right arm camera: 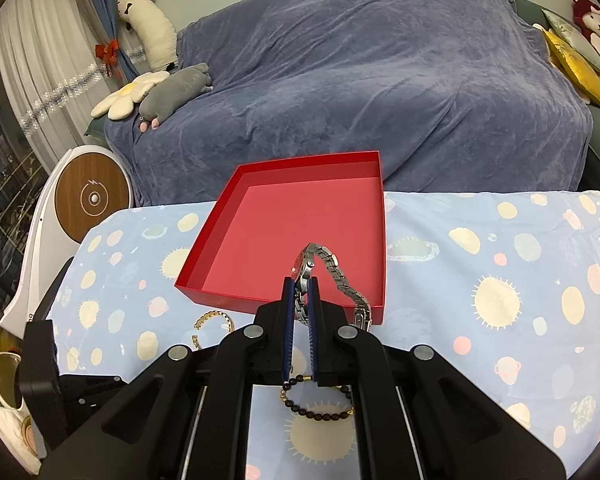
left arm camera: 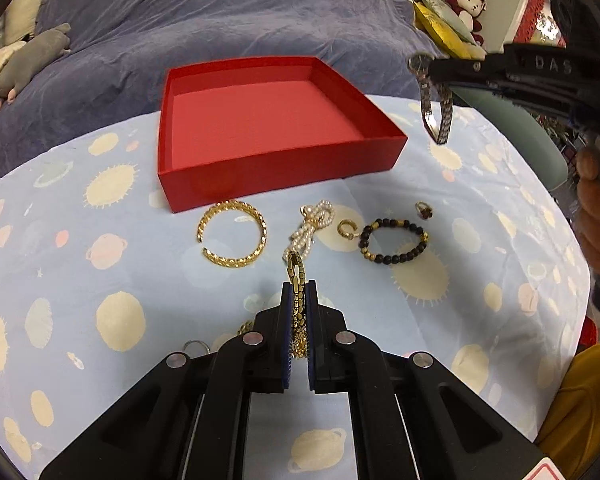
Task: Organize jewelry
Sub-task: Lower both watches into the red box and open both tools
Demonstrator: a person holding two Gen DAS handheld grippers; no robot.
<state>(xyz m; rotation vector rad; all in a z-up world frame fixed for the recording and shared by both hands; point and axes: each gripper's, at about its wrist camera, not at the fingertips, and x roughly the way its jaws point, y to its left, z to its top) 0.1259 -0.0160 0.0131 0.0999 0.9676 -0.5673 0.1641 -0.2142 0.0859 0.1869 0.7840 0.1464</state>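
Note:
An empty red box (left arm camera: 204, 184) (right arm camera: 204, 286) stands on the space-print cloth. My left gripper (left arm camera: 299, 290) is shut on a gold link bracelet (left arm camera: 298, 280) above the cloth, in front of the box. My right gripper (right arm camera: 300, 284) (left arm camera: 434, 70) is shut on a silver watch (right arm camera: 332, 268) (left arm camera: 436, 114), held in the air by the box's right near corner. On the cloth lie a gold cuff (left arm camera: 232, 239) (right arm camera: 214, 326), a pearl bracelet (left arm camera: 314, 224), a small gold ear cuff (left arm camera: 346, 229), a dark bead bracelet (left arm camera: 394, 240) (right arm camera: 320, 412) and a ring (left arm camera: 424, 210).
A sofa under a blue-grey cover (right arm camera: 360, 80) with plush toys (right arm camera: 172, 94) stands behind the table. A small silver ring (left arm camera: 196, 346) lies by my left gripper. A white device with a wooden disc (right arm camera: 92, 200) stands left of the table.

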